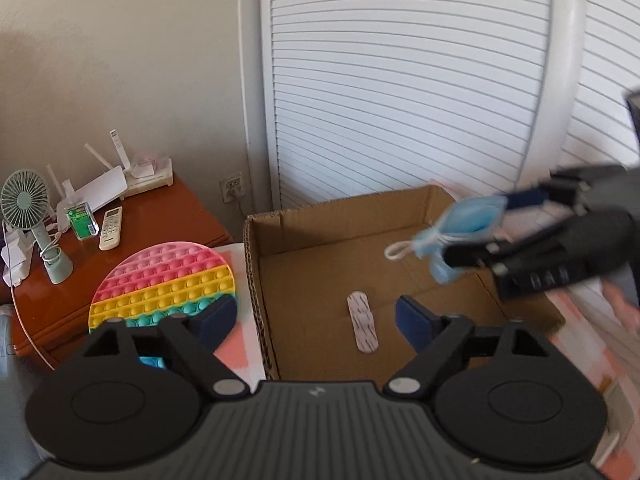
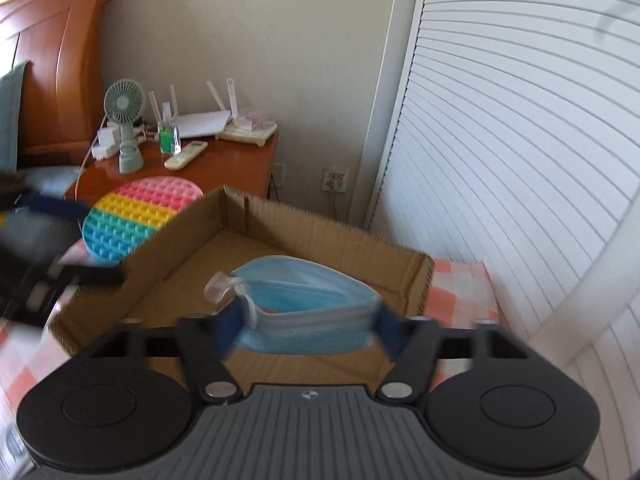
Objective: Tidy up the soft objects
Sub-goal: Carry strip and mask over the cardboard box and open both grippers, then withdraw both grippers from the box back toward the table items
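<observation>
An open cardboard box (image 1: 304, 216) (image 2: 224, 208) stands on the checked bedcover. My right gripper (image 2: 308, 330) is shut on a folded blue face mask (image 2: 304, 300) and holds it above the box; in the left wrist view the right gripper (image 1: 472, 236) and mask (image 1: 464, 220) hang over the box's right side. My left gripper (image 1: 316, 320) is open and empty above the box's near left edge. A round rainbow pop-it pad (image 1: 164, 284) (image 2: 136, 212) lies just left of the box. A small white marbled strip (image 1: 362, 328) lies on the box floor.
A wooden nightstand (image 1: 176, 216) (image 2: 224, 164) at the back left holds a green fan (image 2: 126, 120), router, remote and bottle. White louvred doors (image 1: 400, 80) stand behind the box. A wooden headboard (image 2: 52, 48) is at far left.
</observation>
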The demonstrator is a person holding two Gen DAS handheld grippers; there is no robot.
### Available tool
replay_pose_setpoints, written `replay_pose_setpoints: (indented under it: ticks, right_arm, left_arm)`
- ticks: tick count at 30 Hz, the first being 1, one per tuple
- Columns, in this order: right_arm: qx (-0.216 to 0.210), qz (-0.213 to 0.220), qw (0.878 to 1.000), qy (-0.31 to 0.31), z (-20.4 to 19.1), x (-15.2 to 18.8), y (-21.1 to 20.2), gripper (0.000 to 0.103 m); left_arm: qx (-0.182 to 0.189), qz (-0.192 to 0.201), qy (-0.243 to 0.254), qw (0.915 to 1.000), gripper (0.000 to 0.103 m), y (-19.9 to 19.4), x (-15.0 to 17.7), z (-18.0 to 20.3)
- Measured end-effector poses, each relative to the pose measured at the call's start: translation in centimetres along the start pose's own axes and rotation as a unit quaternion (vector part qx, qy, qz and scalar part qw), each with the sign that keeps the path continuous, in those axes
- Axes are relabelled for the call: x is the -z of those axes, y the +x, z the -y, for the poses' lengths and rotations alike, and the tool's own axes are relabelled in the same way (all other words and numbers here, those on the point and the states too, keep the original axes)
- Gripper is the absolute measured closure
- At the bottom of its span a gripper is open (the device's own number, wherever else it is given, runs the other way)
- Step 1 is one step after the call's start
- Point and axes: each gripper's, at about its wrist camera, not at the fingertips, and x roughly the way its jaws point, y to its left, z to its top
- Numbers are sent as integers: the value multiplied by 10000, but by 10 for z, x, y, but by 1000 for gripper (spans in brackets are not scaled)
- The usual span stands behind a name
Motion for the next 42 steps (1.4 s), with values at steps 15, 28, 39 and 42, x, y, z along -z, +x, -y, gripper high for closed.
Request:
replay_pose_setpoints:
  ticks: [15,28,39,42]
  right_arm:
    - [15,400,9992,95,-11,3,-75,0]
    - [-198,812,9964,156,-40,75,-171,0]
    - [-120,909,9945,502,-61,145,-195,0]
    - [-147,851,9941,653,-65,161,-194,0]
  left_arm:
    - [35,142,232,9996,6,-75,49,32]
    - [-28,338,-48,9994,3,-129,108,63]
    - [35,57,-209,9998,3,-128,150,76]
    - [-75,27,-156,9998,3,-125,155,79]
